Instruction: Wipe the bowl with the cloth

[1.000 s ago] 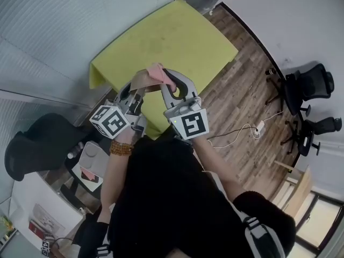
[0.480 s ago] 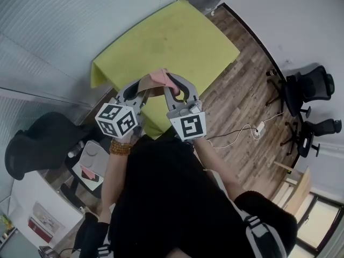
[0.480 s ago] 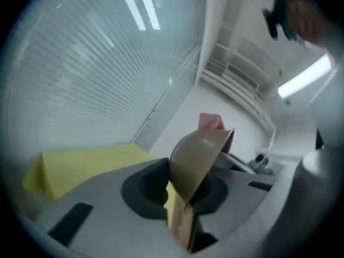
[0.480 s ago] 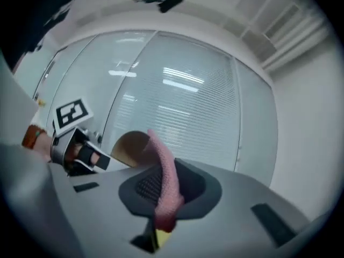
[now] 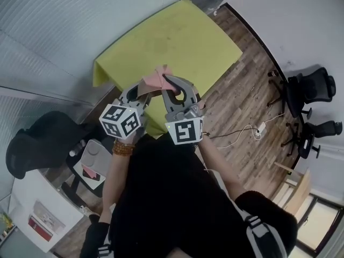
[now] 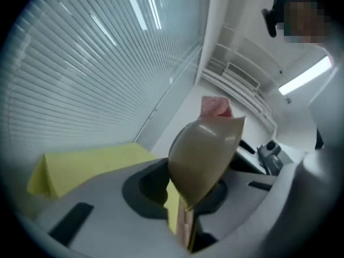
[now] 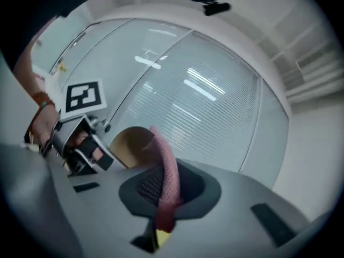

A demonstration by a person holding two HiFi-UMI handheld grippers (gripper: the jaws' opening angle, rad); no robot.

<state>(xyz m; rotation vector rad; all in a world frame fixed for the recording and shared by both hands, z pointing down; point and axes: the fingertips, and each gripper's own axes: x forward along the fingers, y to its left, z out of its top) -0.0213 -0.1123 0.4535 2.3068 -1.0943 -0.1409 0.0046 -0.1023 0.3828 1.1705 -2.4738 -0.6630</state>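
Observation:
I hold both grippers up in front of me, above the near edge of the yellow-green table (image 5: 177, 36). The left gripper (image 5: 142, 91) (image 6: 185, 224) is shut on the rim of a tan bowl (image 6: 204, 155), which stands tilted on edge between its jaws. The right gripper (image 5: 165, 80) (image 7: 160, 227) is closing tight on a pink cloth (image 5: 156, 78) (image 7: 167, 179). The cloth's free end reaches over into the bowl (image 7: 129, 143). In the left gripper view the cloth (image 6: 215, 106) peeks over the bowl's far rim. The right gripper view shows the left gripper's marker cube (image 7: 83, 97) and the hand holding it.
Wood floor lies right of the table, with a white cable (image 5: 242, 133) and two black office chairs (image 5: 309, 85). Another black chair (image 5: 37, 144) and a white desk (image 5: 37, 214) sit at lower left. Window blinds run along the left.
The left gripper has turned and drifted a little right, so less of the bowl shows in the head view. The pink cloth now covers more of the bowl's mouth.

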